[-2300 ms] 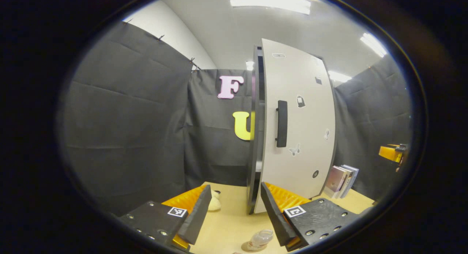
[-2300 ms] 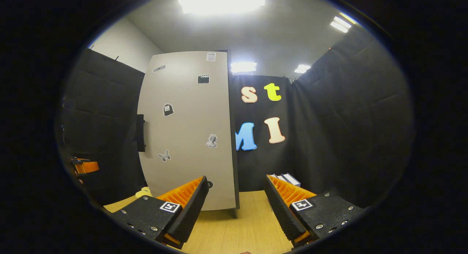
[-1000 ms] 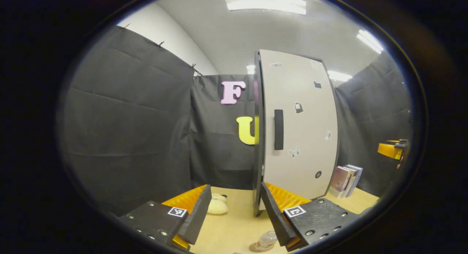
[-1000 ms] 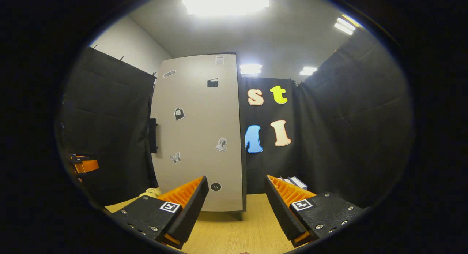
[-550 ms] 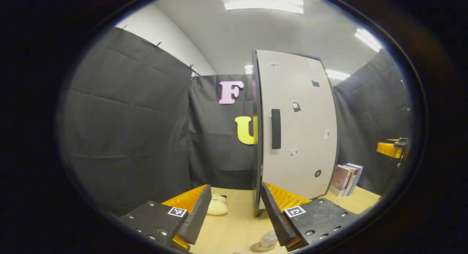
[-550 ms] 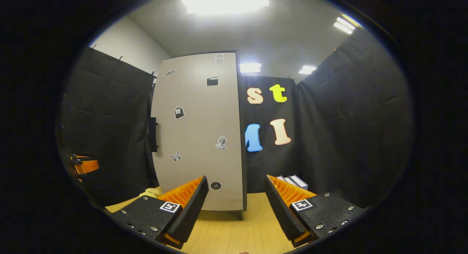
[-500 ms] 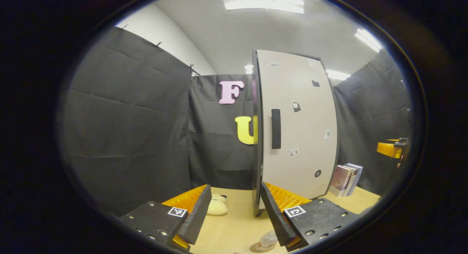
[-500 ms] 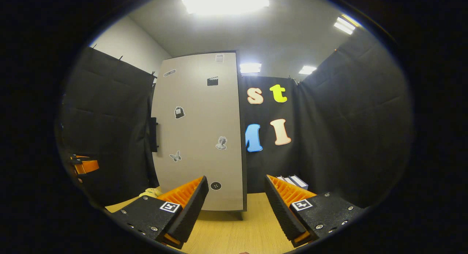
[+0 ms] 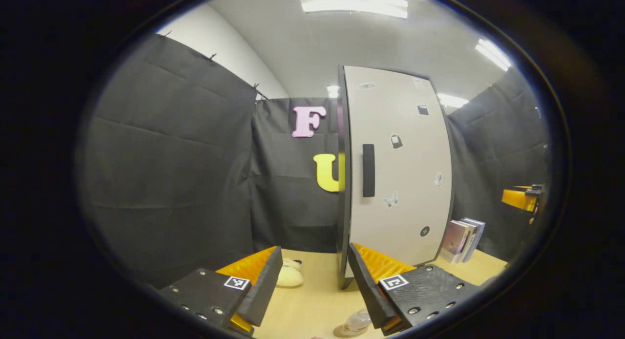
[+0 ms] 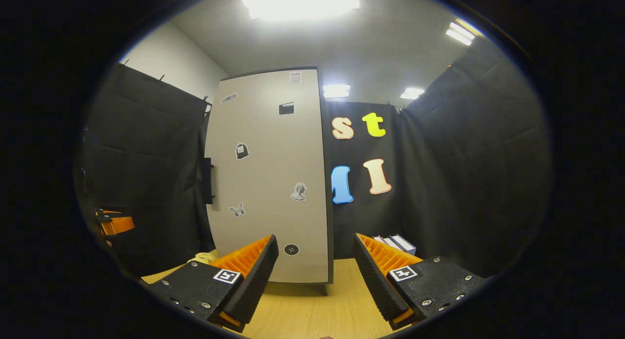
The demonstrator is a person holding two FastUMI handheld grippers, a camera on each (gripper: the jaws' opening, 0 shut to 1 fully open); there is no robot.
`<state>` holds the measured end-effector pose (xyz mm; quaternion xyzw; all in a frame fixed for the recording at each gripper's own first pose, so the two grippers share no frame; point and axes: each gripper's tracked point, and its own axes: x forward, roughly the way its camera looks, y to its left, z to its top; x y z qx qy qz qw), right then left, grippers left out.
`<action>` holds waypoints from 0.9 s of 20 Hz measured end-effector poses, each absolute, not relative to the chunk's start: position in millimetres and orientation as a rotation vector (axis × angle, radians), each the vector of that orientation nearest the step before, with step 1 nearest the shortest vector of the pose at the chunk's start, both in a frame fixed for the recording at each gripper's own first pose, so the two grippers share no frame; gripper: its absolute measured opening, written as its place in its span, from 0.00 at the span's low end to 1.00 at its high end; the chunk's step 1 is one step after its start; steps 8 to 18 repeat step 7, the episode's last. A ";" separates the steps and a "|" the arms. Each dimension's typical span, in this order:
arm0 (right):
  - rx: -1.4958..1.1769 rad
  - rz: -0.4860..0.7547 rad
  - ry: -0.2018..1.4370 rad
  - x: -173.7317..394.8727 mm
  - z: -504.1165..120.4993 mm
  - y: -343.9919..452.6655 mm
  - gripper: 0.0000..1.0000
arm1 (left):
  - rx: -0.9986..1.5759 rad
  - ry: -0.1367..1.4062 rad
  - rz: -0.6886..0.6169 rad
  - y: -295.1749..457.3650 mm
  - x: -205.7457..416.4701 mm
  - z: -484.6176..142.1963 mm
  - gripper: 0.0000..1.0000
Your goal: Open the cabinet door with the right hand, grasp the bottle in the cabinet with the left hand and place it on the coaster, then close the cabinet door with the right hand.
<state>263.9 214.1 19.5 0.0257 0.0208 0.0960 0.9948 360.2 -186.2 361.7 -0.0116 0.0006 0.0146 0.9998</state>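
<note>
Pale wood grain covered the desk (image 9: 312, 305), bare between the fingers of both tools. In the left gripper view the left tool (image 9: 315, 290) hung above it with its fingers spread wide and nothing between them. The bottle (image 9: 355, 322) lay low in that view, just inside the tool's right finger, leaning over on the coaster (image 9: 342, 331), of which a thin edge showed beneath it. Beyond stood the cabinet (image 9: 342, 182), its grey door (image 9: 398, 173) flush against the dark front edge with the handle (image 9: 368, 170) upright near that edge. A cream soft toy (image 9: 289, 276) sat on the desk left of the cabinet's foot, apart from it. Books (image 9: 461, 239) leaned just beside the cabinet's far side. The other tool (image 9: 520, 198) showed at the far right, well apart from the door.

In the right gripper view the right tool (image 10: 316, 270) was likewise spread and held nothing, hanging short of the door (image 10: 273, 182) with open desk (image 10: 317, 309) before it. The handle (image 10: 208, 180) sat at the door's left edge. The left tool (image 10: 114, 225) showed at the far left. Books (image 10: 398, 242) stood behind the right finger.
</note>
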 end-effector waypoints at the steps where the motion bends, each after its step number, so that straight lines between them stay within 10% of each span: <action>1: 0.048 0.192 0.039 264.0 20.5 215.2 0.94 | -0.026 0.001 0.030 -186.3 359.8 361.1 0.81; 18: 0.036 0.197 0.040 262.7 19.5 219.2 0.94 | -0.020 0.001 0.035 -187.5 360.8 361.9 0.84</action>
